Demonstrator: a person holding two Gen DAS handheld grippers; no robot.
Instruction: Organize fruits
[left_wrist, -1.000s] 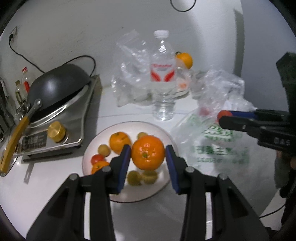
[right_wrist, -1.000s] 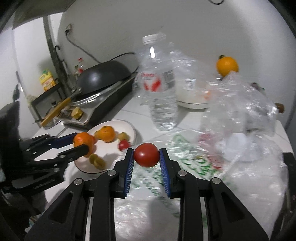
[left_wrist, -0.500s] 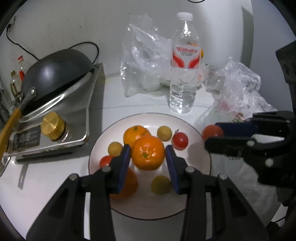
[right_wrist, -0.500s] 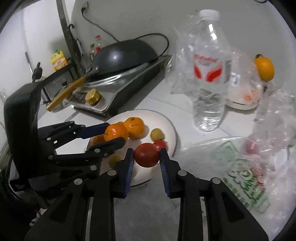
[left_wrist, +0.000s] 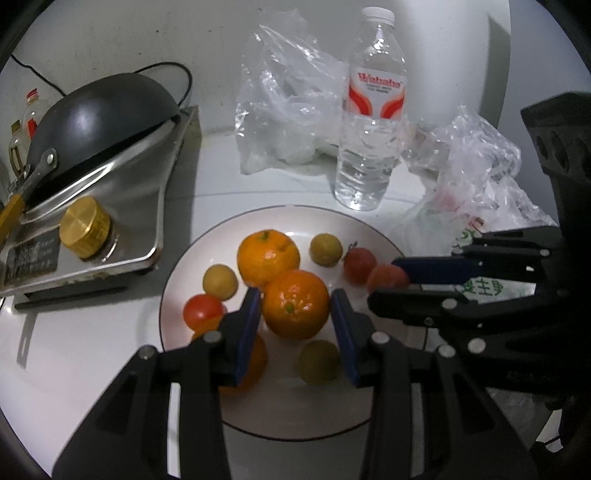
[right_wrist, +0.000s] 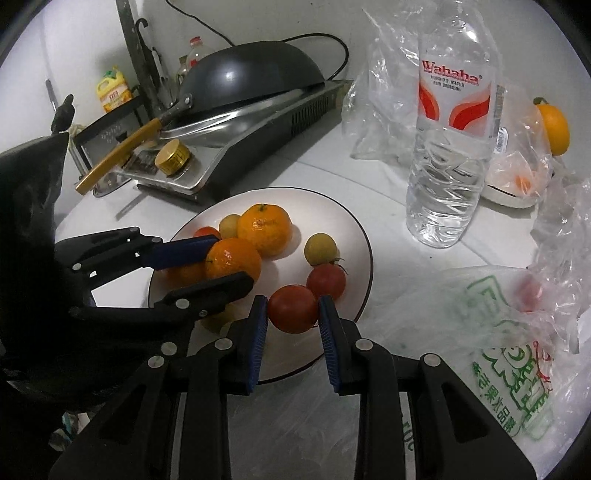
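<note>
Only the right wrist view shows an orange (right_wrist: 553, 127) perched behind the water bottle (right_wrist: 448, 155). The left gripper (left_wrist: 296, 314) clamps a mandarin (left_wrist: 295, 303) over the plate (left_wrist: 295, 413); the right gripper (right_wrist: 293, 317) clamps a tomato (right_wrist: 293, 308) at the plate's right edge. Bare plate lies nearest both cameras.
</note>
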